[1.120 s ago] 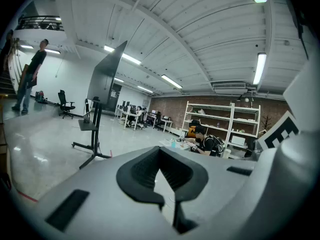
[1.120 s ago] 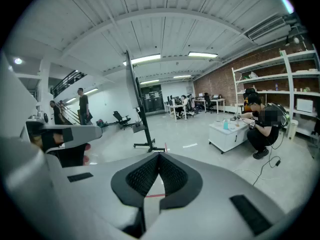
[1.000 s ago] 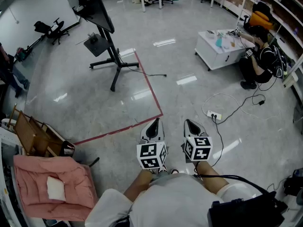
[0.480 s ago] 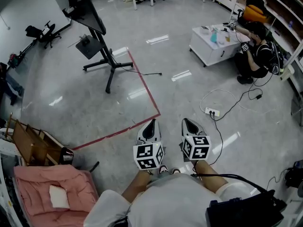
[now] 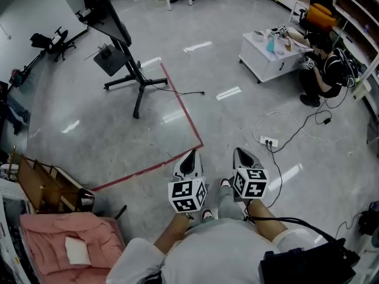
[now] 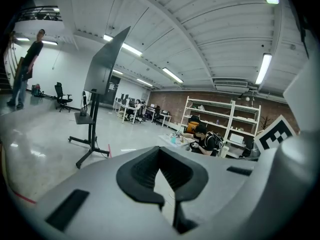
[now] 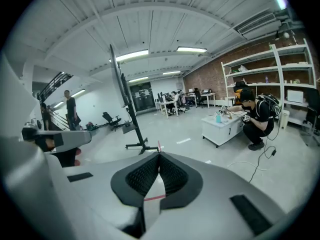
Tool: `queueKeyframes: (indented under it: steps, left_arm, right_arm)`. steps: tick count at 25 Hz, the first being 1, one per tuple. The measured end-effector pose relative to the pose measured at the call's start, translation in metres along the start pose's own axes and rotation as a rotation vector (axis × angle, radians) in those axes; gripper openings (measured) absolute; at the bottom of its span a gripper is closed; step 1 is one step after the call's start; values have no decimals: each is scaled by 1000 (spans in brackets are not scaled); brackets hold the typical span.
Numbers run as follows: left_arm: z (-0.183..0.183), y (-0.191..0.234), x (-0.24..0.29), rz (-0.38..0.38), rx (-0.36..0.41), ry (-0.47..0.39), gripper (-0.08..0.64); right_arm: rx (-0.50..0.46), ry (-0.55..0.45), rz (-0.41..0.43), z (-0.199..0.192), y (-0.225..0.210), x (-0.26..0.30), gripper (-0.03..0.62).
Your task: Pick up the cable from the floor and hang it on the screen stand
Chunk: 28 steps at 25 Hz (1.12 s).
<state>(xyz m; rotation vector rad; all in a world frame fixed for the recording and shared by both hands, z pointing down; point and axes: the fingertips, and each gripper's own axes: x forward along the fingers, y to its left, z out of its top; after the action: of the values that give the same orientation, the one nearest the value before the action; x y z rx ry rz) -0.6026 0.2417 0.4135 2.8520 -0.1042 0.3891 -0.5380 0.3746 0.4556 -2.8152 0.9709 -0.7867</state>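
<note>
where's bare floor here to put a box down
Widest bare floor: left of the red tape, between the screen stand and the wooden rack. Also between the tape and the white cabinet. Crowded: cables and power strip at right, pink cushion lower left.

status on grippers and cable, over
Left gripper, right gripper shut, empty. Black cable lying by screen stand, untouched. Only red tape line between.

Screen stand (image 5: pixel 129 67) on the floor (image 5: pixel 106 135), cable (image 5: pixel 183 91) just right of its feet, low table (image 5: pixel 263 65) well to its right, cushion (image 5: pixel 47 241) well in front of it.
</note>
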Motion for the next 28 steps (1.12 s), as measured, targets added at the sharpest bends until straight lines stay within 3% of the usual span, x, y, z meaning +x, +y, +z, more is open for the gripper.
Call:
queueKeyframes:
  steps: [11, 19, 28]
  left_arm:
    - [23, 21, 75, 65, -19, -13, 2]
    - [45, 18, 141, 103, -83, -8, 2]
    - [67, 22, 203, 144, -86, -10, 2]
  right_arm:
    - [-17, 18, 54, 37, -28, 75, 17]
    - [-47, 34, 90, 81, -62, 126, 17]
    - [-57, 48, 124, 119, -91, 181, 17]
